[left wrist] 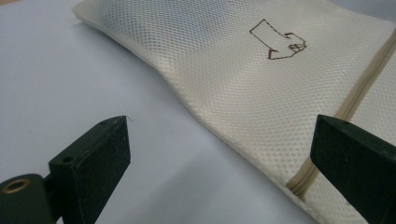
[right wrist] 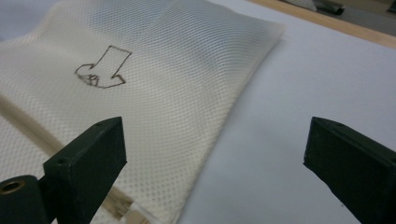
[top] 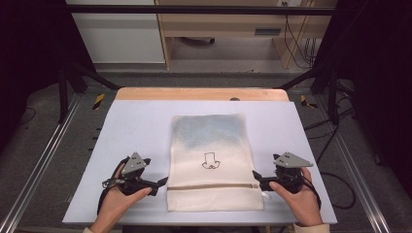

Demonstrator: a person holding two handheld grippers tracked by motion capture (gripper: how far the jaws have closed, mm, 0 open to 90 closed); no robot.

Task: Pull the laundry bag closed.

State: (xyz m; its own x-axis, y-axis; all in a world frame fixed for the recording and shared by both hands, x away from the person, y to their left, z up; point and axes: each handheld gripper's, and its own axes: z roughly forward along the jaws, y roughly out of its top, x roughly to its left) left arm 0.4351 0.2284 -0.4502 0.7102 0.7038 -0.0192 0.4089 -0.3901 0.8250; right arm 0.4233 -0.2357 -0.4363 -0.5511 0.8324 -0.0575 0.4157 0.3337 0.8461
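A cream mesh bag (top: 214,160) lies flat on the pale blue-grey table top (top: 136,126), roughly at its middle and reaching toward the near edge; a tan zipper (top: 214,186) runs across it close to that near end, and a small brown outlined motif (top: 211,162) sits on the fabric just above the zipper line (a hint of something bluish shows through the mesh in the far half). The left gripper (top: 163,182) rests at the bag's left edge, level with the zipper, its jaws spread wide; in the left gripper view the two black jaws stand far apart with the bag's edge and the zipper end (left wrist: 299,182) between them, neither pad pressing on the fabric. The right gripper (top: 256,175) sits at the bag's right edge, likewise level with the zipper, jaws also spread; in the right gripper view the bag's side edge (right wrist: 219,140) runs between the jaws, untouched, and the zipper's end (right wrist: 126,212) lies just beside the left-hand jaw. A hand holds each gripper from the near side; a wooden edge (top: 201,93) shows beyond the table top.
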